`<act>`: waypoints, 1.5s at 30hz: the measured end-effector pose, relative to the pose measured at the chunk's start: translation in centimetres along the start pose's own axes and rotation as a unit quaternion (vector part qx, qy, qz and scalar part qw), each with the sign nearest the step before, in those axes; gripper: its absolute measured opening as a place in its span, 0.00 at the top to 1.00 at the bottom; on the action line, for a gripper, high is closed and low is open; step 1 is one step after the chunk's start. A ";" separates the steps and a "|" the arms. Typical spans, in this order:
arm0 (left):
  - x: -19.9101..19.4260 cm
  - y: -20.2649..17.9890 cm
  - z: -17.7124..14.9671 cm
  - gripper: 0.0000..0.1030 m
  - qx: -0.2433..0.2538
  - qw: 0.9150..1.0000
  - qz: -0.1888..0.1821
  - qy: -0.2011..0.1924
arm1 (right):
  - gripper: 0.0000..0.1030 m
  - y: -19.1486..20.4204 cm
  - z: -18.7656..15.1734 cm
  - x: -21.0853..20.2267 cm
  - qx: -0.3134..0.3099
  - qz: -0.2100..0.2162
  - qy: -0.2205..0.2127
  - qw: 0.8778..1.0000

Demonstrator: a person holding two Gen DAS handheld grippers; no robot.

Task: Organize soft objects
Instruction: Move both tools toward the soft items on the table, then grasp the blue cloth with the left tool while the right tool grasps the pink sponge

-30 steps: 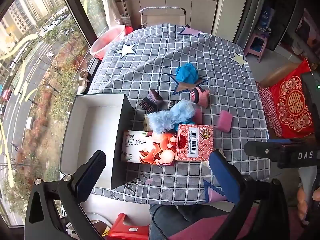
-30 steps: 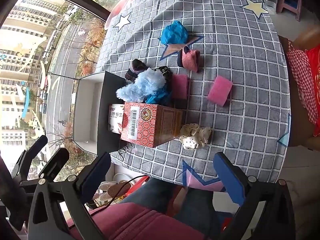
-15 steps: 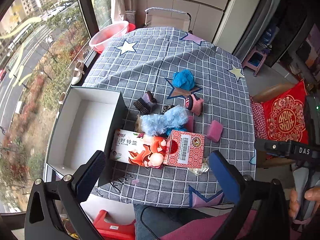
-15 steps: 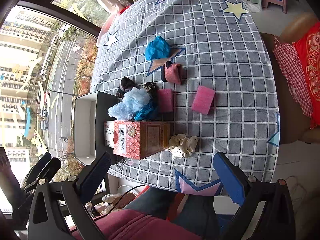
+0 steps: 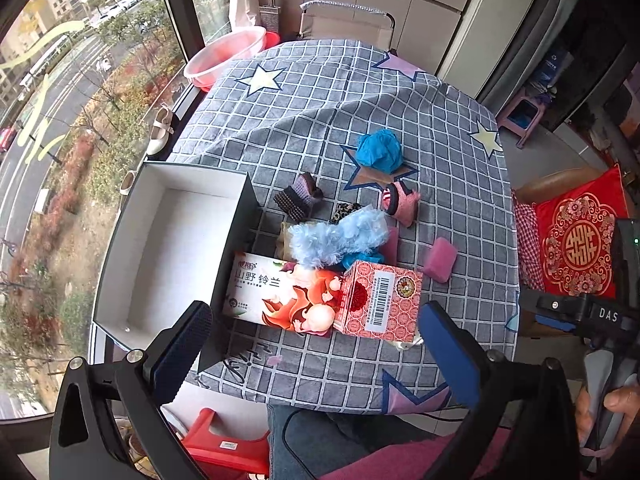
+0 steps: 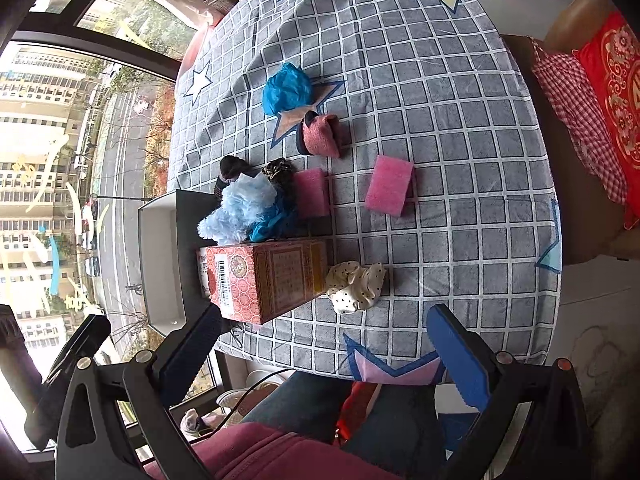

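Observation:
Soft items lie on the checked tablecloth: a blue crumpled cloth, a pink slipper sock, a dark knit sock, a fluffy light-blue piece, two pink sponges, and a white dotted scrunchie. An open empty white box stands at the left. My left gripper and right gripper are open, empty, high above the table's near edge.
A tissue pack and a red carton lie beside the white box. A pink basin sits by the window. A red cushion rests on a chair at the right. My legs are under the near edge.
Both grippers have risen and pulled back from the table, so the objects look smaller and farther. Nothing on the table has moved.

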State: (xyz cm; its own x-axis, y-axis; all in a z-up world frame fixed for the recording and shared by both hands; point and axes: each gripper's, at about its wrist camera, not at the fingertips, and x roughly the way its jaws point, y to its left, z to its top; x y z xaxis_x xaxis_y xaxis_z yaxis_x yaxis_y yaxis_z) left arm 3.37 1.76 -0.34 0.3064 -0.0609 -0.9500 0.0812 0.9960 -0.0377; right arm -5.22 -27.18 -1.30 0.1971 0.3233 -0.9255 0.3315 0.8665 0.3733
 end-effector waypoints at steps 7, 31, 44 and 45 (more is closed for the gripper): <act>2.3 0.0 3.4 0.00 0.048 0.999 0.007 0.007 | 0.00 -0.9 0.6 1.1 0.044 -0.008 -0.001 0.999; 18.6 -3.6 15.5 0.00 0.205 0.976 -0.016 0.077 | 0.00 -4.4 5.0 9.9 0.182 -0.097 0.014 0.978; 24.8 -9.0 19.5 0.00 0.212 0.973 -0.029 0.082 | 0.00 -5.0 8.3 15.1 0.169 -0.103 0.031 0.980; 25.3 -9.4 19.7 0.00 0.214 0.973 -0.026 0.082 | 0.00 -5.0 8.5 15.5 0.167 -0.105 0.029 0.980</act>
State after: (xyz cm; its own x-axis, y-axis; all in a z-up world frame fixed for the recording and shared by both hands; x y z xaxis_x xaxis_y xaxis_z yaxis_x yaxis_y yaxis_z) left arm 29.07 -10.39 -17.88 0.1397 -0.0643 -0.9881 0.4902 0.8715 0.0126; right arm 4.00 -29.69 -16.96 0.0417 0.1804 -0.9827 0.6438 0.7473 0.1645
